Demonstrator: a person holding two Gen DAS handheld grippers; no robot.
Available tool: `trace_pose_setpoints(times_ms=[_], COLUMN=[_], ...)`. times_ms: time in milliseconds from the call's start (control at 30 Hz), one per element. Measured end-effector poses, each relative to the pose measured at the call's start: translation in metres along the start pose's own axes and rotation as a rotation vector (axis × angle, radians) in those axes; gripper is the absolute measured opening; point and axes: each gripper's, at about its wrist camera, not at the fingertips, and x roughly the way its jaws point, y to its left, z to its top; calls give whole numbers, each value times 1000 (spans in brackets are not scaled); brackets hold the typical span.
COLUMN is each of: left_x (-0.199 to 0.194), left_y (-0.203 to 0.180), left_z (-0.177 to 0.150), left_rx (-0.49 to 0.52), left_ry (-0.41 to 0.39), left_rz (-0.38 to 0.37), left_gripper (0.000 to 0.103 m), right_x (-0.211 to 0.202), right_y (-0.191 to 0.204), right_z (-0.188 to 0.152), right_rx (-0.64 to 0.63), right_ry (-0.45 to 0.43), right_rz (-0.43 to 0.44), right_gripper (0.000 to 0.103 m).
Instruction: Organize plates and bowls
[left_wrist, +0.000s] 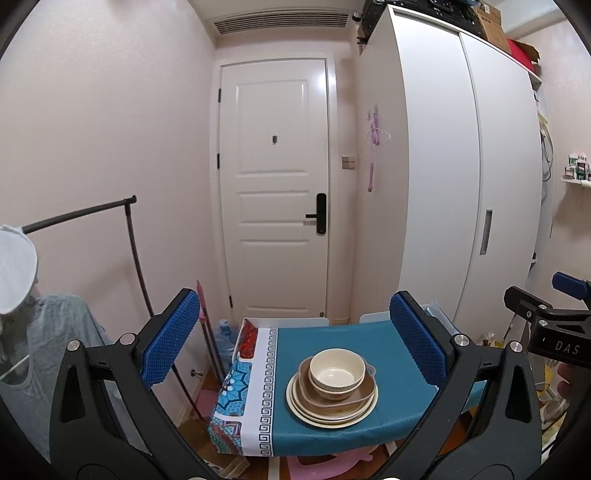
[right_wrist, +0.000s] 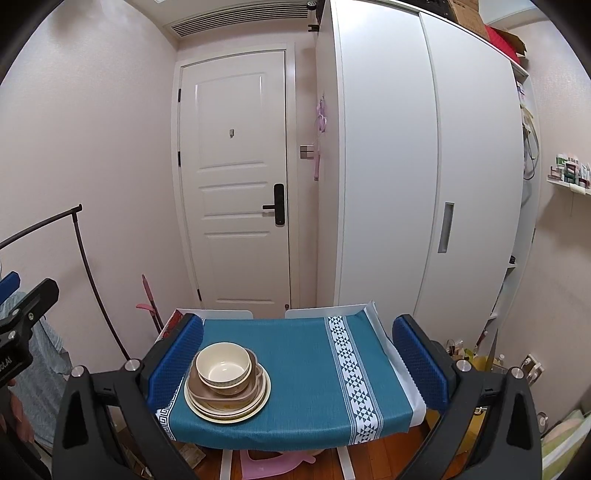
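Left gripper (left_wrist: 295, 343) and right gripper (right_wrist: 297, 363), jaws apart, empty, hovering short of table (right_wrist: 295, 428); cream bowl (right_wrist: 223, 363) nested atop stacked plates (right_wrist: 227, 402) ahead, left of right gripper; stacking apparently complete; next likely withdrawal.

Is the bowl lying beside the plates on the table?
No, the bowl sits on top of the stacked plates, not beside them.
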Motion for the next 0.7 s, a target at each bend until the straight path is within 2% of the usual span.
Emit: trace_pose_setpoints(times_ms=[267,433,700], left_x=[6,7,11], left_y=[2,1,1], left_z=[2,2,2], left_rx=[-4,17,14], left_ry=[3,-29,-37], left_rz=[8,47,49], left_gripper=[103,103,103], right_x=[4,6,11], right_y=[3,5,6], right_z=[3,5,7], right_rx=[0,1,2], right_ry=[-1,-1,1], right_rz=[-5,-5,-4], right_gripper=[102,102,102])
